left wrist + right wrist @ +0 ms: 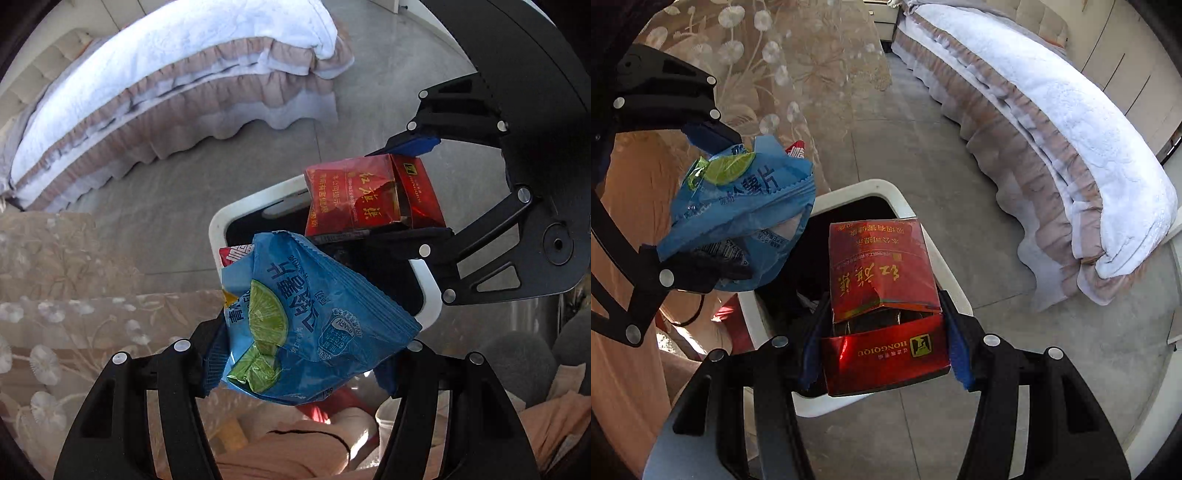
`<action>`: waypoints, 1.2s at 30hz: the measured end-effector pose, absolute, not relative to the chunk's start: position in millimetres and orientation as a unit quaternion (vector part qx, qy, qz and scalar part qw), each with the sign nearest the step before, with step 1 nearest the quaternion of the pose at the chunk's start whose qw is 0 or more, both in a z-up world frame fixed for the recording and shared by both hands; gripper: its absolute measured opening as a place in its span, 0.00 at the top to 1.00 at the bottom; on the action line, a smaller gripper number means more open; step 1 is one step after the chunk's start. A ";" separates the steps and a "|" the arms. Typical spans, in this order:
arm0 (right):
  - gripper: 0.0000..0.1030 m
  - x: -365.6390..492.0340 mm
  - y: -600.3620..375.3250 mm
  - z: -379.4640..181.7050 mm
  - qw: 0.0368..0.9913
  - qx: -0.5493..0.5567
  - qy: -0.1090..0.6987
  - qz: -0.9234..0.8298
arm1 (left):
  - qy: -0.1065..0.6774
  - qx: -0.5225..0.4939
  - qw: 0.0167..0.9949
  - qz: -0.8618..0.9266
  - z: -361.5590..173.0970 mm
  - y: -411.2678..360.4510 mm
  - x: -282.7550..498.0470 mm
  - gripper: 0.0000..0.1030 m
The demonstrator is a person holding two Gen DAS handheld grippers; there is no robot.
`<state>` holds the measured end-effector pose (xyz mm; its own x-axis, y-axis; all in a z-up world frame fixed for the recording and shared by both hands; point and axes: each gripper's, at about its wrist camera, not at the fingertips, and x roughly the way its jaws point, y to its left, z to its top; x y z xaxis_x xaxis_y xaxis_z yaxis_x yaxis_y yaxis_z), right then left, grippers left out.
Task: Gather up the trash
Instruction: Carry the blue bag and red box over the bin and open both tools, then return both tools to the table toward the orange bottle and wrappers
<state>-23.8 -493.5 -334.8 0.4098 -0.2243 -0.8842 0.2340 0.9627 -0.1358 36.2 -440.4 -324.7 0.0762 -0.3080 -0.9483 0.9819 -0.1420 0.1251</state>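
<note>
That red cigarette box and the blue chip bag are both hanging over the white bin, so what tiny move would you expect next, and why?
Probably opening the right gripper to let the red cigarette box fall. It hangs directly above the dark opening of the white bin, so a release should land it inside. The left gripper holds the blue chip bag nearer the rim, so it may need a nudge inward first.

We hold a crumpled blue chip bag (310,325) and a red cigarette box (882,310), flap torn open, both above the white-rimmed bin (934,258).
</note>
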 end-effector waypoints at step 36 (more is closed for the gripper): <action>0.04 -50.9 -483.3 -248.5 0.883 0.006 0.435 -0.175 | 0.309 0.407 0.679 -0.527 -244.3 -391.5 33.2 0.05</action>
